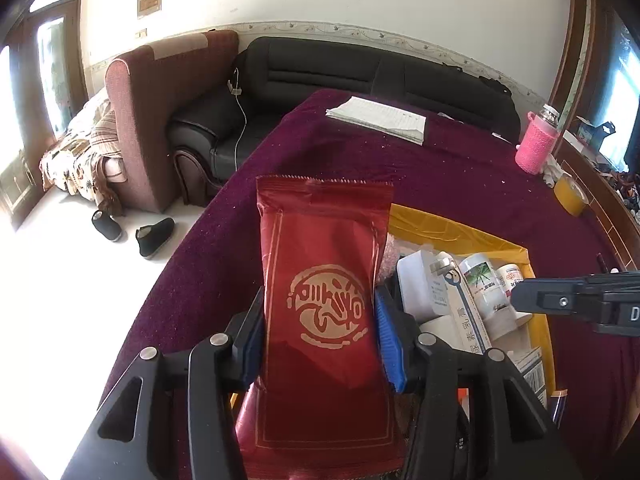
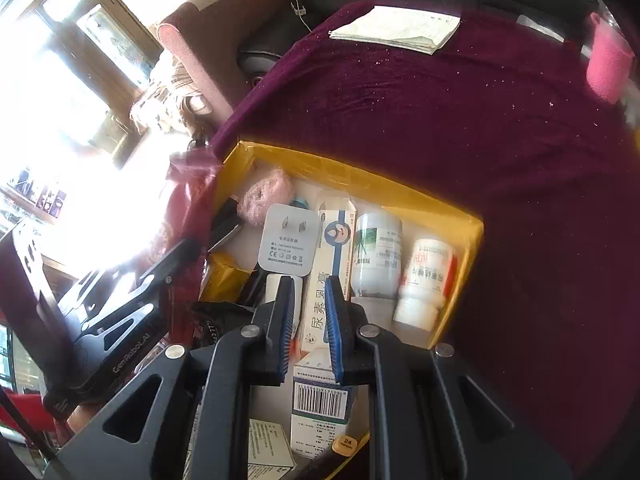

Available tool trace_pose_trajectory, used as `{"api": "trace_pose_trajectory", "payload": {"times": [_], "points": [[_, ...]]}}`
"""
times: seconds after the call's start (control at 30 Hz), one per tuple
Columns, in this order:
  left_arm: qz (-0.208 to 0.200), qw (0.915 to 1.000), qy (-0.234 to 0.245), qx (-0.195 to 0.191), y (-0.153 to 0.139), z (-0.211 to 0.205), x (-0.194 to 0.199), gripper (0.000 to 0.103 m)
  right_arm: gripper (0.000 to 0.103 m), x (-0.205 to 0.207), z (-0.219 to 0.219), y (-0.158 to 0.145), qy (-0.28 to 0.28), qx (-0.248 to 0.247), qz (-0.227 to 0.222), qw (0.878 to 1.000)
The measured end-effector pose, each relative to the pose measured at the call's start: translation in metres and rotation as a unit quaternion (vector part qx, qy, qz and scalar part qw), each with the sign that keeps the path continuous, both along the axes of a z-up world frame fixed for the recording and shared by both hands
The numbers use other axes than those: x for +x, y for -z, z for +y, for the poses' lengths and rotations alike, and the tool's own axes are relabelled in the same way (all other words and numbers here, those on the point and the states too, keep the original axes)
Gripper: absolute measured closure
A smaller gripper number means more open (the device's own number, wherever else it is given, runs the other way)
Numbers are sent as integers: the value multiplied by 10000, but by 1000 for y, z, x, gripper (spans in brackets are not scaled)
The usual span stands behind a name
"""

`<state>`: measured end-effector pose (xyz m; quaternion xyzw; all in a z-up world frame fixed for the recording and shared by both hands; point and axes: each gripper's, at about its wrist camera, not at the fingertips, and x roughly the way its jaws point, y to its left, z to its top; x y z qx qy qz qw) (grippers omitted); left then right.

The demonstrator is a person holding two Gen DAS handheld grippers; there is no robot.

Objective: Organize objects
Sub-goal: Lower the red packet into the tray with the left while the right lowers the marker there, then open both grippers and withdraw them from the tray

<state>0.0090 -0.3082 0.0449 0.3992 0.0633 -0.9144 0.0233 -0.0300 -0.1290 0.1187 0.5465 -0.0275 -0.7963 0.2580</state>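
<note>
On the maroon worktop [image 1: 460, 184], the yellow box [image 1: 460, 226] lies just right of the left hand-held gripper [image 1: 320, 336], which clamps the red packet [image 1: 324, 280] lengthwise, pointing far; the right hand-held gripper [image 2: 307, 320] hangs shut, empty, above the box.

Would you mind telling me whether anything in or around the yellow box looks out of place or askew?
Nothing looks spilled or broken. The yellow box is simply crowded: the white charger leans on other items, prongs up, and the long carton lies slantwise beside two tipped-over white bottles. The red packet is outside the box, in the left gripper.
</note>
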Motion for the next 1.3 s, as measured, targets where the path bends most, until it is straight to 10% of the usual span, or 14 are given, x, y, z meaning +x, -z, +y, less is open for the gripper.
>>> {"api": "trace_pose_trajectory", "payload": {"times": [0.23, 0.33, 0.47, 0.57, 0.77, 1.3], "points": [[270, 9995, -74, -147, -18, 5, 10, 41, 87, 29, 22, -22, 196, -36, 598, 9980], [740, 9960, -291, -409, -39, 11, 29, 35, 70, 50, 32, -36, 330, -63, 985, 9946], [1814, 9762, -799, -883, -80, 22, 82, 3, 56, 83, 44, -55, 544, -25, 1679, 9843], [2420, 9625, -982, -735, -100, 25, 122, 1, 41, 106, 49, -62, 722, -57, 2054, 9760], [2186, 9699, -1072, -102, -102, 20, 152, 1, 40, 135, 54, -55, 878, -247, 2157, 9722], [1902, 9670, -1661, -330, -96, 10, 178, 1, 35, 191, 15, -54, 324, 418, 2879, 9562]]}}
